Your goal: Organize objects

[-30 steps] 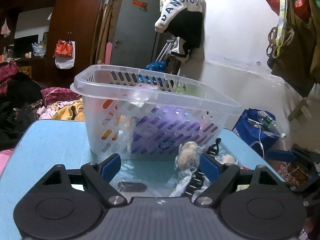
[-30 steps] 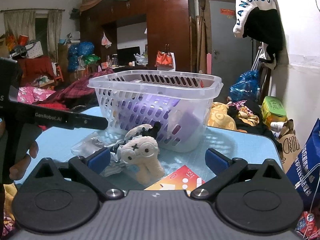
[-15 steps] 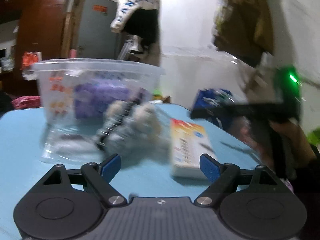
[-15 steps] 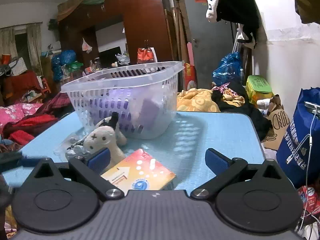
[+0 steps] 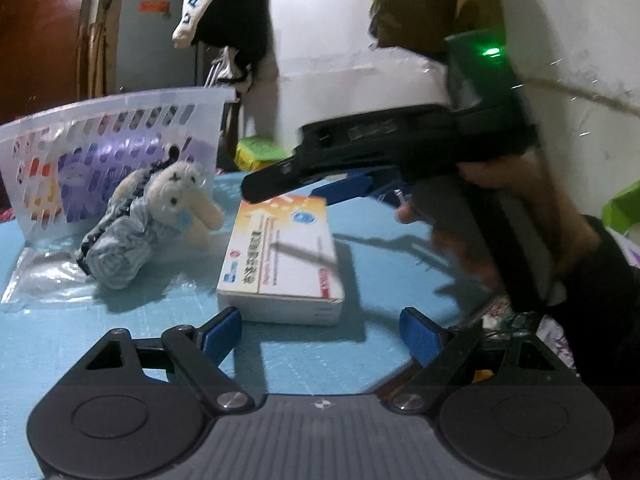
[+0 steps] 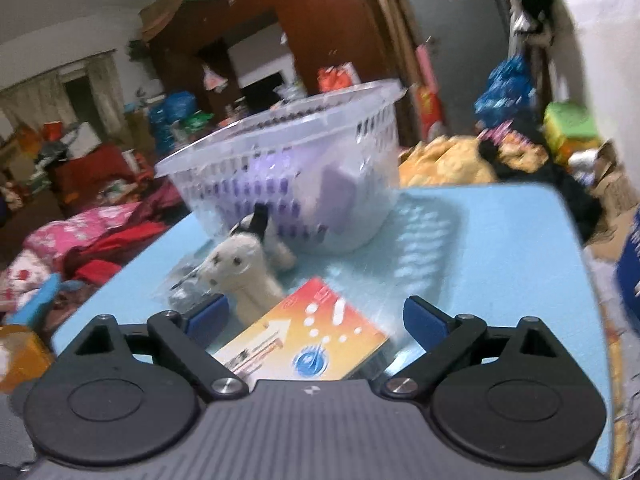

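A white and orange box (image 5: 280, 256) lies flat on the blue table (image 5: 120, 320), just beyond my left gripper (image 5: 320, 336), which is open and holds nothing. A cream plush toy (image 5: 176, 196) leans against a crumpled grey bundle beside a clear slotted basket (image 5: 100, 152) with purple things inside. My right gripper (image 5: 292, 196) reaches over the box's far end, held by a hand. In the right wrist view the box (image 6: 304, 340) sits between the fingers of my right gripper (image 6: 316, 320). Its jaws are closing, and the pads stand apart from the box. The plush toy (image 6: 240, 268) and basket (image 6: 300, 160) are beyond.
A clear plastic bag (image 5: 40, 276) lies flat under the grey bundle at the table's left. The table's right edge (image 6: 572, 240) drops to a floor with bags and clothes. A jacket hangs on the wall behind. Bedding and clutter fill the room's left side.
My left gripper has swung from facing the basket to facing the box, and the right gripper has come into its view. My right gripper has tilted and come down around the box.
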`<state>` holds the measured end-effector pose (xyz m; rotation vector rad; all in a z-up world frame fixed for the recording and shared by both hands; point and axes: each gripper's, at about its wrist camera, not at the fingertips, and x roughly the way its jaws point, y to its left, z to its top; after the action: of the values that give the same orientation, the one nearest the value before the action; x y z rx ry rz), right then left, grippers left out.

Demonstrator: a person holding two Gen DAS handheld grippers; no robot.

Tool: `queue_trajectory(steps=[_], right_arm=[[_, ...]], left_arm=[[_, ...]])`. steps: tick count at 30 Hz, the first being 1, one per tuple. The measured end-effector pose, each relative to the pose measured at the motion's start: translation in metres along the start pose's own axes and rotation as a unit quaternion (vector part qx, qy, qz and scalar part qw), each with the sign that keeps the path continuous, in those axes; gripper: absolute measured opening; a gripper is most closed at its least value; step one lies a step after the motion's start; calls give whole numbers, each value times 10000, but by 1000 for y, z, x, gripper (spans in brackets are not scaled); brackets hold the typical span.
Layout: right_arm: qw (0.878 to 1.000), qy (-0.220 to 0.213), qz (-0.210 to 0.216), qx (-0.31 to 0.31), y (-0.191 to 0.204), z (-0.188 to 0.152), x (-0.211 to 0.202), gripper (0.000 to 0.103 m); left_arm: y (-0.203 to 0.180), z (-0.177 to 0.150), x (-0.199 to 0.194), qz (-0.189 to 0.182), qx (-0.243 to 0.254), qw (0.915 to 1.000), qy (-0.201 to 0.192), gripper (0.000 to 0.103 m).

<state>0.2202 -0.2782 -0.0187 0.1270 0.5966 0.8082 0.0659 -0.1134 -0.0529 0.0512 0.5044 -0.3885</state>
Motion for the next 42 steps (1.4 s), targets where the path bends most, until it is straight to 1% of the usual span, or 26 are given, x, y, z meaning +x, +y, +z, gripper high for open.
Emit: queue_trajectory(steps=[2,6,8,10,12,14,15,17,18,19,20,24,26,29,31,36,42], right_arm=[[9997,-9,213,113,-3,-4,-3,97],[9982,-80,581,97,-2,-10,-17,97],[9975,-48,708,17,1,-15,-24,96],[9970,-14,755,-179,7,-21,-28,96],[9959,-6,838,-336,14,-29,-30,94],[9947,-9,854,-573,22,-38,-33,86],[9938,-32,835,-736,27,-42,-35,84],[9926,-95,700,-992,36,-51,-39,77],[9919,-157,564,-1131,41,-55,-41,75],[9907,-217,397,-1282,47,-58,-41,71],[9891,-289,242,-1425,52,-62,-40,67],[9789,-583,-230,-1947,65,-72,-37,59],[9770,-658,-308,-2006,65,-74,-36,54],[9763,-691,-423,-2008,64,-76,-33,45],[9758,-736,-489,-2002,64,-79,-32,41],[9723,-833,-754,-2051,76,-88,-31,39],[9690,-1087,-856,-2045,87,-92,-39,38]], left_arm=[[4,0,1,159,-11,9999,-44,88],[20,-2,-5,280,-127,9995,-111,88],[29,-6,-11,340,-154,9992,-174,87],[41,-9,-17,298,-260,9989,-257,87],[51,-12,-23,235,-337,9986,-318,83],[58,-14,-25,192,-353,9985,-374,79],[60,-15,-26,166,-317,9986,-394,77],[62,-16,-27,103,-238,9986,-450,75],[63,-17,-27,74,-208,9987,-460,72],[62,-17,-27,41,-150,9987,-487,66],[61,-17,-25,14,-94,9987,-505,64],[57,-21,-25,86,121,9979,-625,61],[58,-22,-24,123,113,9976,-679,59],[58,-23,-25,250,162,9968,-736,54],[58,-24,-26,330,212,9962,-771,51],[58,-27,-32,393,282,9941,-968,49],[57,-24,-47,413,396,9903,-1265,49]])
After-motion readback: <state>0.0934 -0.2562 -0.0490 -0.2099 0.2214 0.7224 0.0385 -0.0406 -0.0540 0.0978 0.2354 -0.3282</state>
